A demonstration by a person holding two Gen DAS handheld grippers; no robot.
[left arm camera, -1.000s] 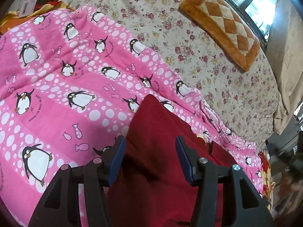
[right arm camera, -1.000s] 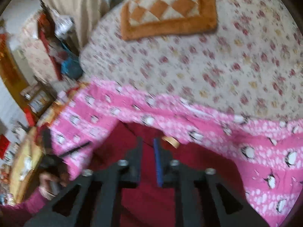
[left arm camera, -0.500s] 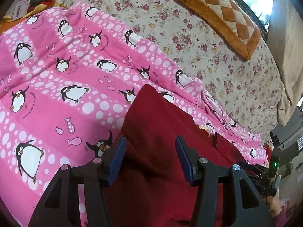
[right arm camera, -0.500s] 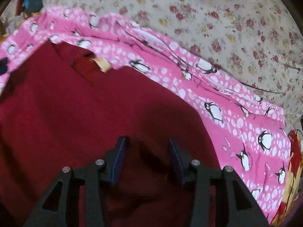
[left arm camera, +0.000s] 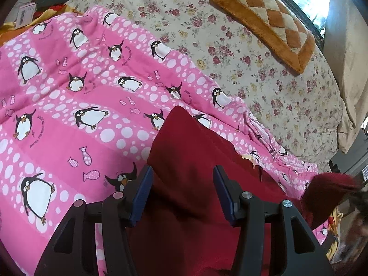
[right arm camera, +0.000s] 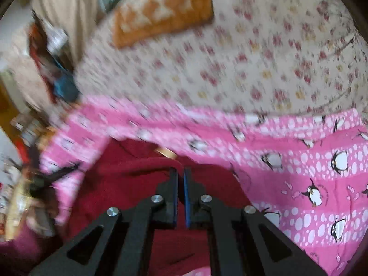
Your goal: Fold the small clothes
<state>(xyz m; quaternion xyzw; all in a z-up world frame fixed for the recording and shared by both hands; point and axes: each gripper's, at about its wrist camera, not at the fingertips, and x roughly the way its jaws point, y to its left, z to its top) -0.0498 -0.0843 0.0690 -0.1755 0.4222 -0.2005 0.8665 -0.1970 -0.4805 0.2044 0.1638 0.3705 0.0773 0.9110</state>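
Where the dark red garment [left arm camera: 191, 149] lies: on the pink penguin blanket [left arm camera: 69, 115], over the blanket's near right part in the left wrist view, with one corner pointing up toward the blanket's far edge.
Garment's lay: mostly flat under the left gripper; at the blanket's right end a bunch of it [left arm camera: 331, 188] stands lifted clear of the blanket.
Garment label: a small tan tag [left arm camera: 247, 157] shows at the garment's far edge, just short of the blanket's far border.
Left gripper [left arm camera: 182, 193]: released, its blue-padded fingers [left arm camera: 142, 195] stand well apart over the garment, red cloth showing between them, pads not pressing on it.
Right gripper [right arm camera: 180, 174]: clenched, the fingers [right arm camera: 173, 195] drawn almost together; a raised ridge of the garment runs into their tips, so they pinch its edge above the blanket. This view is smeared with blur.
Pink penguin blanket: spread on the bed, wrinkled along its far border, printed with white dots and small fish.
Floral sheet [left arm camera: 253, 69]: cream with red roses, covering the bed beyond the blanket's far edge.
Orange checkered cushion [left arm camera: 264, 23]: lying on the floral sheet, well beyond the blanket, toward the window.
Clutter: boxes and cloth past the blanket's left end, too blurred to name.
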